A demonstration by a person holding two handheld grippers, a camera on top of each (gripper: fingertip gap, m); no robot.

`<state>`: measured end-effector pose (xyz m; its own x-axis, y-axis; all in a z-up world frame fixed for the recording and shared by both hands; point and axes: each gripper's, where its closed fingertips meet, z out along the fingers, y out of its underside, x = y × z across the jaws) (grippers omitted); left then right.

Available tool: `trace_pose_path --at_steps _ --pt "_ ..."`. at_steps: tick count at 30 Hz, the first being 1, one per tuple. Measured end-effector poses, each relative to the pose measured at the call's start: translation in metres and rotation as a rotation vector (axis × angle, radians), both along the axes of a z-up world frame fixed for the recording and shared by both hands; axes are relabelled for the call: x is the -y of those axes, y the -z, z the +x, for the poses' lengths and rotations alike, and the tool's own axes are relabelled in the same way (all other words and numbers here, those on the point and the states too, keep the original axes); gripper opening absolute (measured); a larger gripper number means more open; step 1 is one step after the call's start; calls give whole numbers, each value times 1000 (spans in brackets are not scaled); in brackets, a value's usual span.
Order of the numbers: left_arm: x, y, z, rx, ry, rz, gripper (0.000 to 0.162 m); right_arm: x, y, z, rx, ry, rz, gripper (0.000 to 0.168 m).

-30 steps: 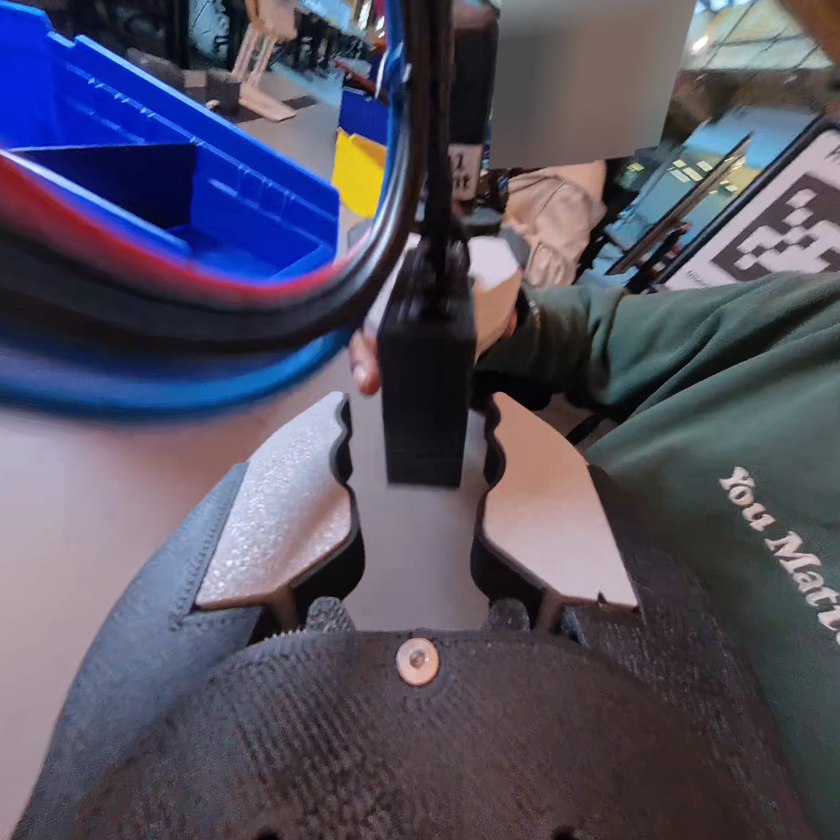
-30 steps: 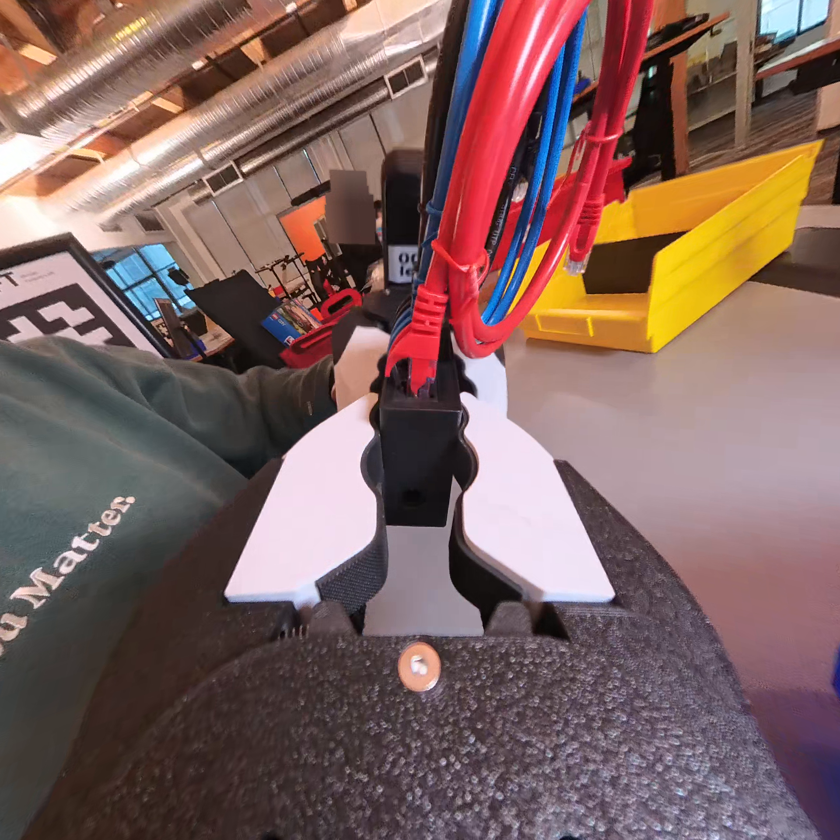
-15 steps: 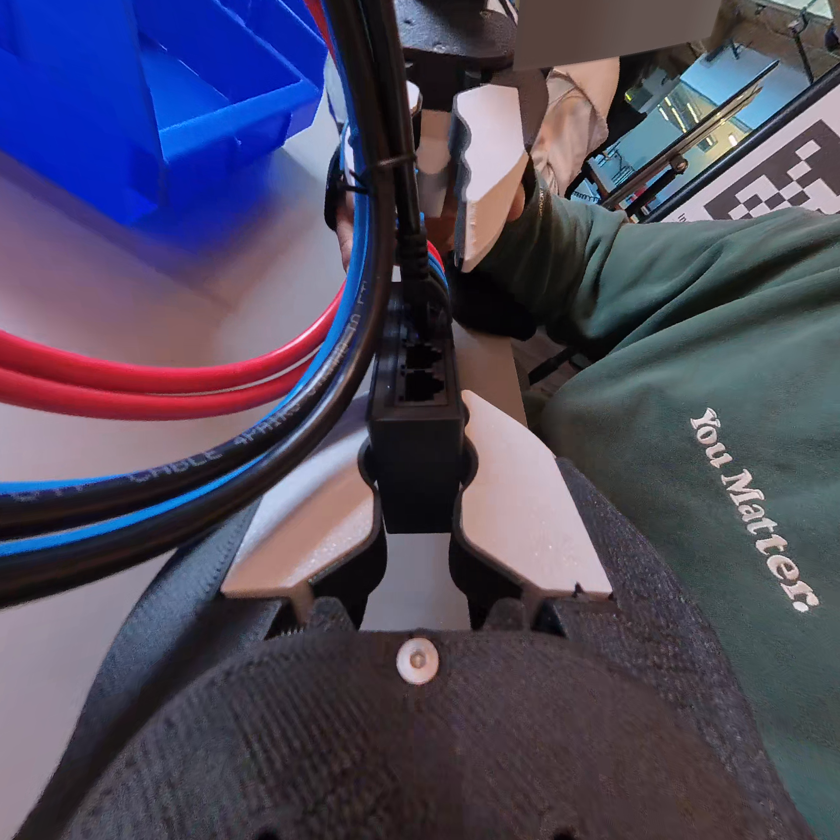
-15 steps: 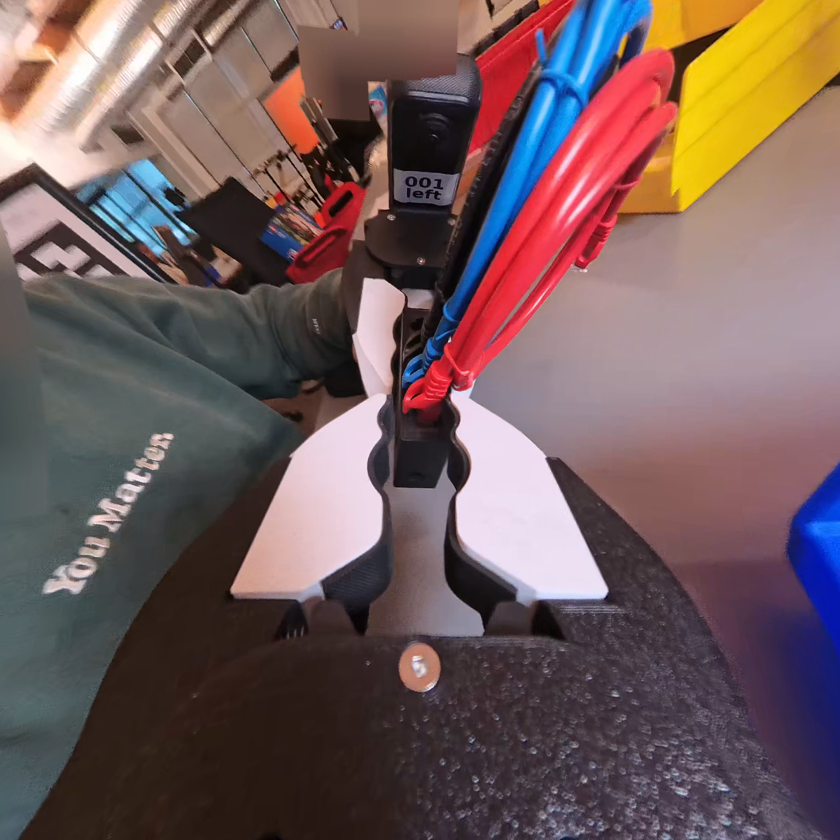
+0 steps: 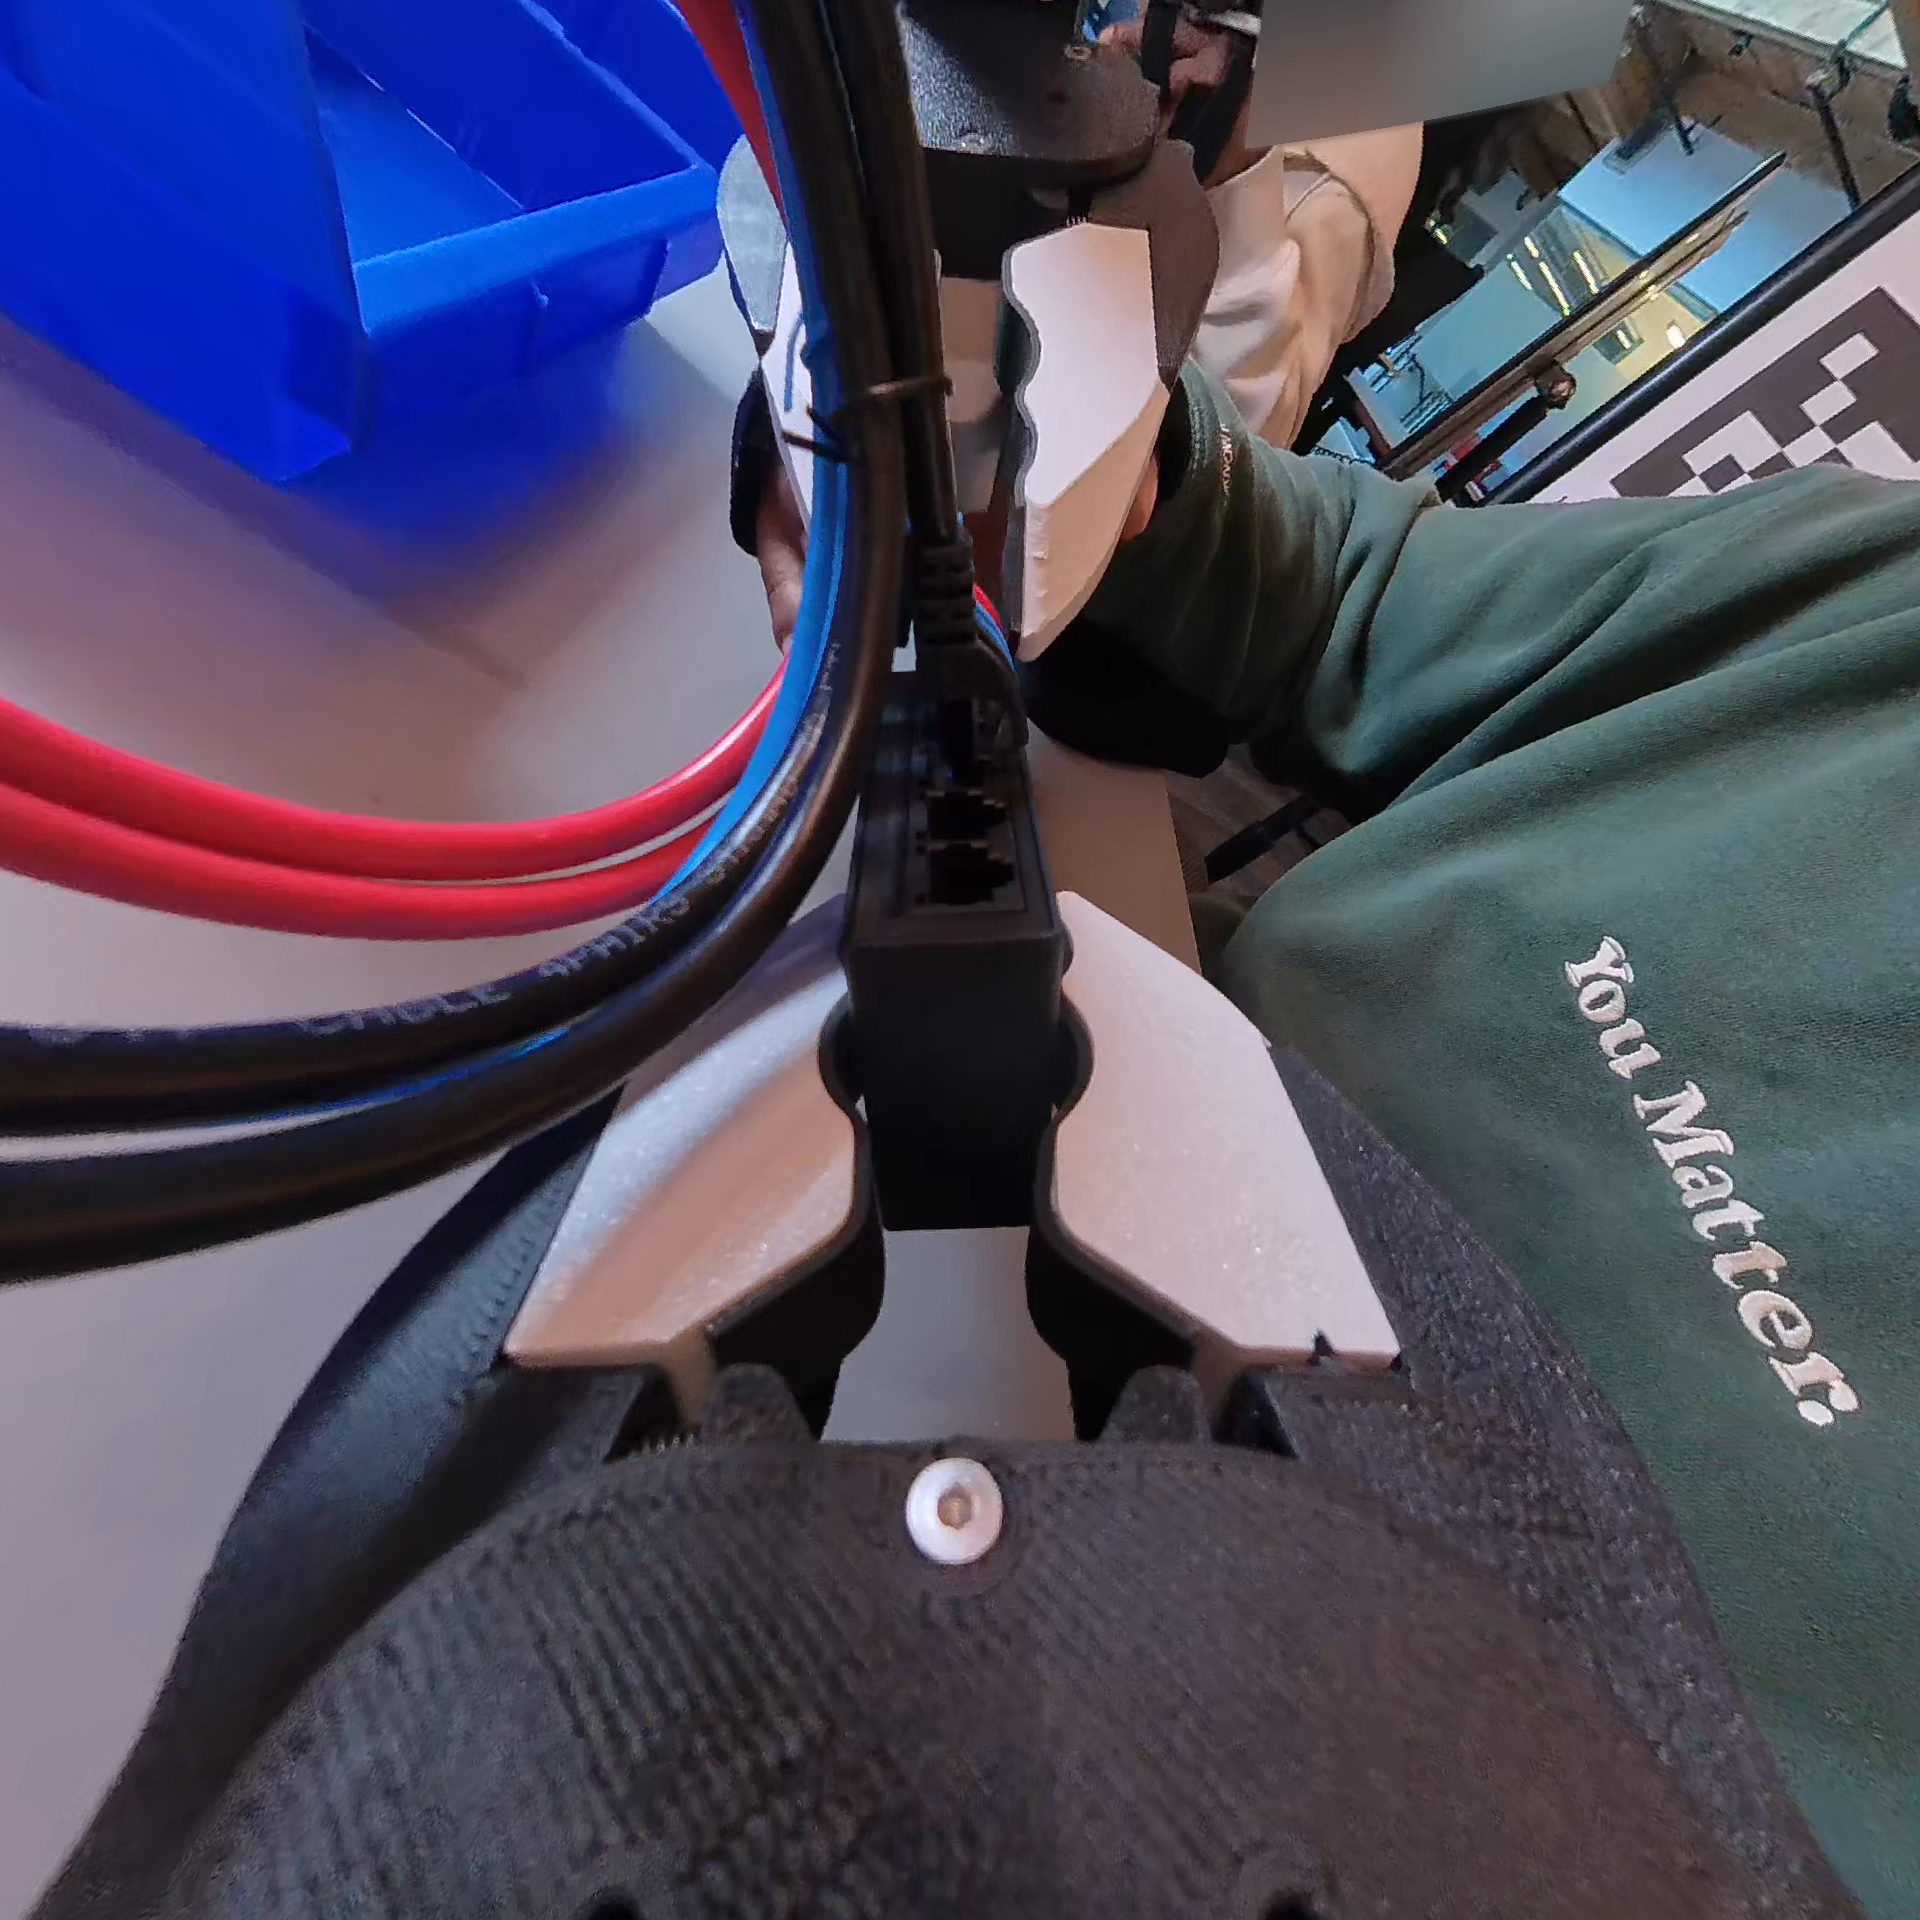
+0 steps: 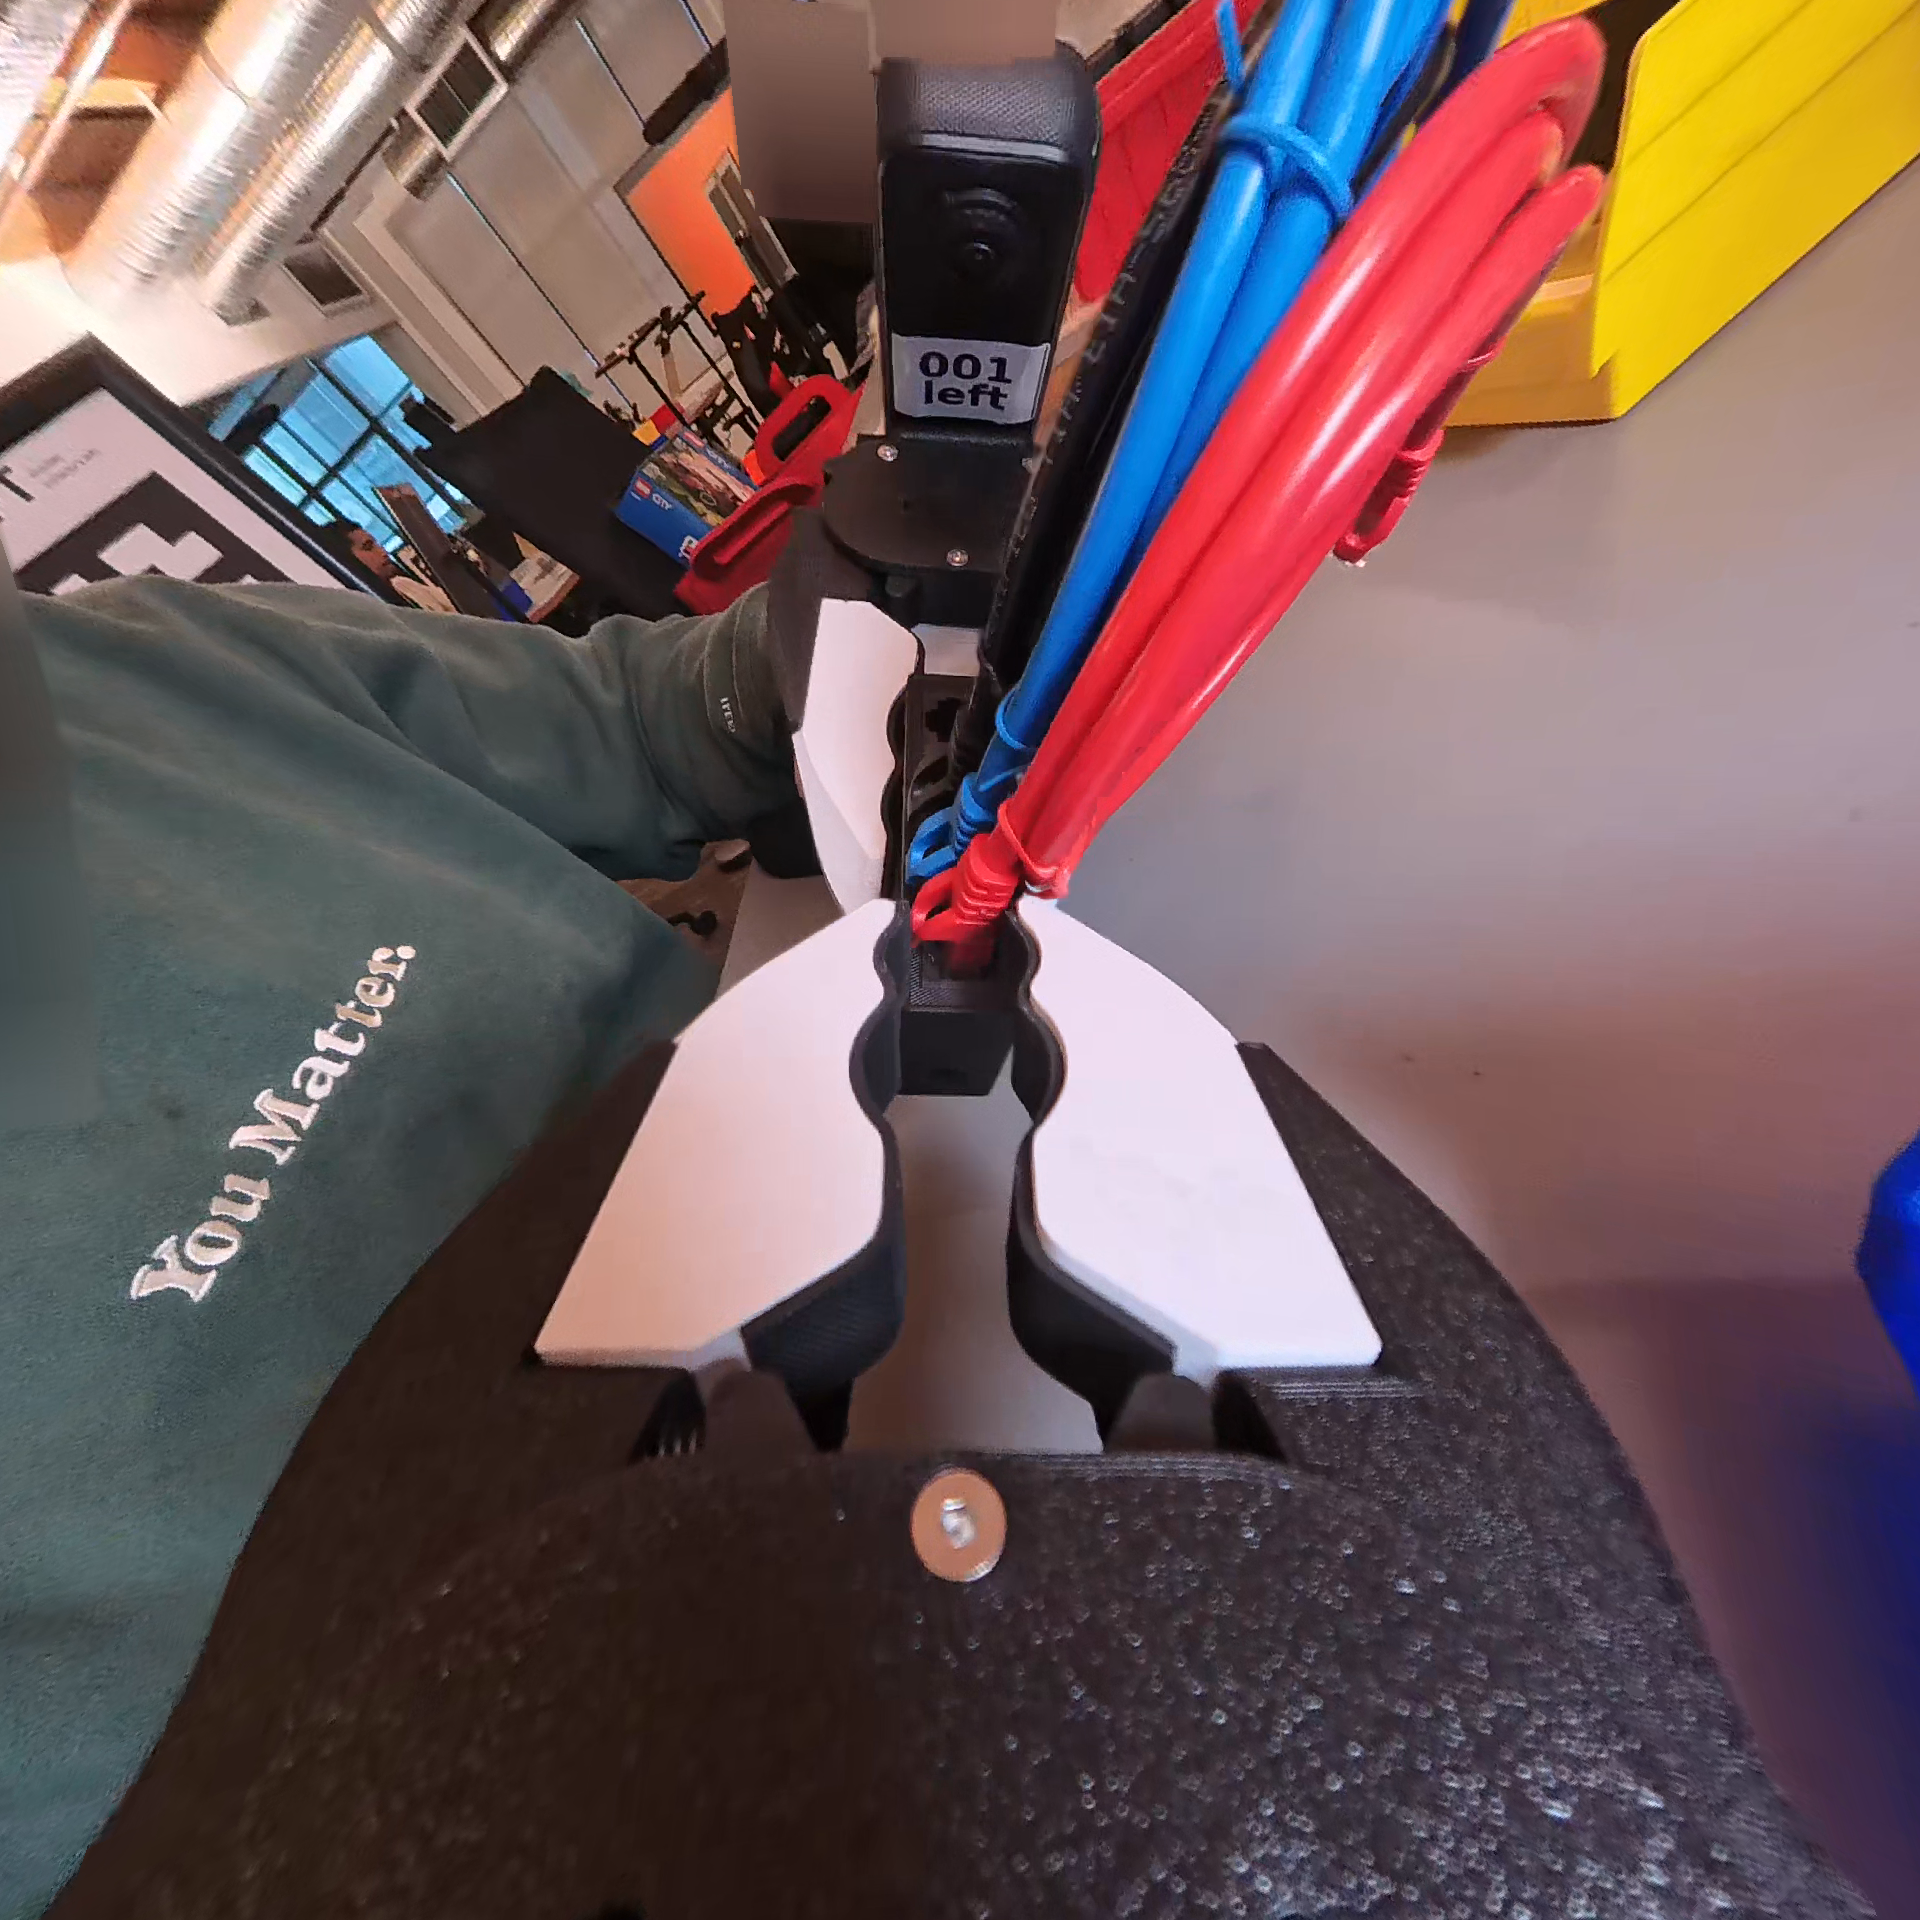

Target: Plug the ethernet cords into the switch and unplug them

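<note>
The black switch (image 5: 961,1049) is held in the air by both ends. My left gripper (image 5: 956,935) is shut on its near end, where two empty ports (image 5: 966,852) face up. A black cord (image 5: 940,623) is plugged in beyond them. My right gripper (image 6: 956,925) is shut on the other end of the switch (image 6: 951,1039). A red plug (image 6: 966,904) and a blue plug (image 6: 935,842) sit in ports just past its fingertips. Coiled red cords (image 6: 1299,520), blue cords (image 6: 1195,416) and a black cord (image 5: 416,1049) hang from the switch.
A blue bin (image 5: 312,208) stands on the grey table (image 5: 260,644) at the upper left, and its edge (image 6: 1896,1247) shows at the right. A yellow bin (image 6: 1714,208) stands at the back right. A person's green sleeve (image 5: 1558,727) fills one side. The gap from one gripper's tips to the other's is roughly 5 cm.
My left gripper was open around the switch's end and has shut on it. Both views have tilted down toward the table. The cord loops have swung aside.
</note>
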<state>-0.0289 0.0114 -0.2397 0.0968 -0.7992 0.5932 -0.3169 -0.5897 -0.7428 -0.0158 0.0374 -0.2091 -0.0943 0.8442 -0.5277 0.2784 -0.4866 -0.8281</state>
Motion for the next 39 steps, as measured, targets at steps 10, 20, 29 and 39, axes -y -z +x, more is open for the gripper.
trace_pose_path --at_steps 10,20,29,39 --pt "0 5 0 -30 -10 26 29 2 6 1 27 -3 22 17" --pt "-5 8 1 -20 -37 55 30 2 18 -4 39 33 42 16" --pt "-2 8 1 -29 -42 22 29 5 18 -11 28 76 205 16" --pt "-2 -1 2 47 -57 -71 34 1 9 -11 -44 145 221 15"
